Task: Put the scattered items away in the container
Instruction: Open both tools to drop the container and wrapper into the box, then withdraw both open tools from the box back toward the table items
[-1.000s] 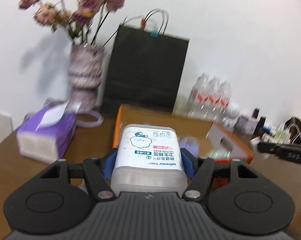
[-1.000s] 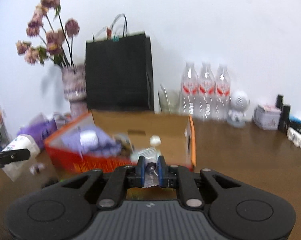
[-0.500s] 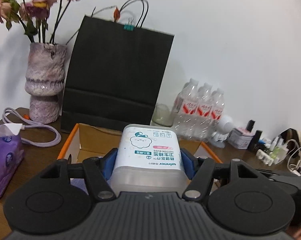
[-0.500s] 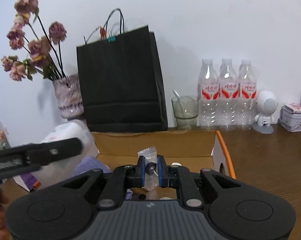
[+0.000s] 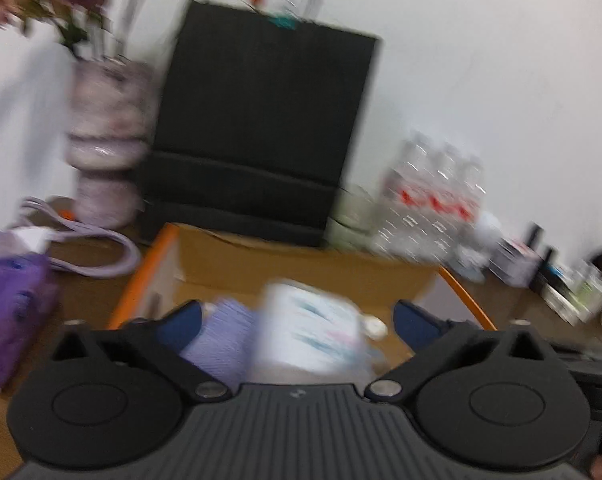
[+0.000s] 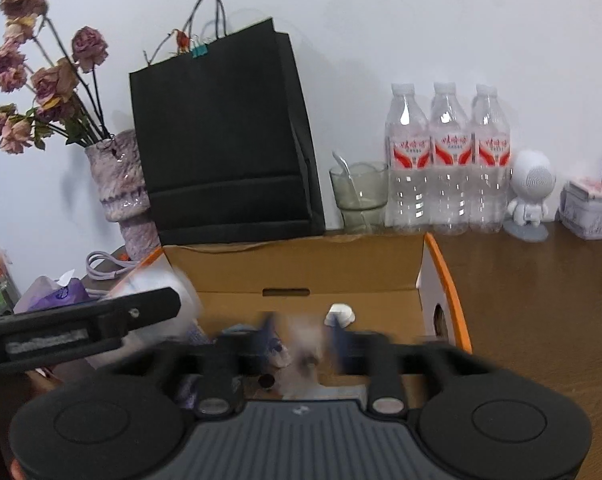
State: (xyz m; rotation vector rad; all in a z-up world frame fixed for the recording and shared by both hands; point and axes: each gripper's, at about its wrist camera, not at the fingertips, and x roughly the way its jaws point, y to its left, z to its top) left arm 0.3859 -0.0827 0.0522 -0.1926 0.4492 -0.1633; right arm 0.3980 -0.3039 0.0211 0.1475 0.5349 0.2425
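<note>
Both grippers hover over the open cardboard box (image 5: pixel 301 268) with orange sides (image 6: pixel 445 276). My left gripper (image 5: pixel 297 320) is opening, jaws spread wide. The white cotton-bud tub (image 5: pixel 309 332) is a blur between them, clear of both pads and over the box. A lilac item (image 5: pixel 225 336) lies in the box beside it. My right gripper (image 6: pixel 301 336) is opening too, its fingers blurred. The small clear packet (image 6: pixel 305 348) is a smear between them, free of the pads. One of my left gripper's fingers (image 6: pixel 101 320) crosses the left of the right wrist view.
Behind the box stand a black paper bag (image 6: pixel 221 140), a vase of dried flowers (image 6: pixel 121 184), a glass with a spoon (image 6: pixel 359 196) and three water bottles (image 6: pixel 449 160). A purple tissue pack (image 5: pixel 9 292) lies left. A white figurine (image 6: pixel 531 196) and a tin (image 6: pixel 589 212) sit right.
Both grippers moved in over the box. The left jaws have spread and let go of the cotton-bud tub, which has sunk. The right jaws have parted from the small packet.
</note>
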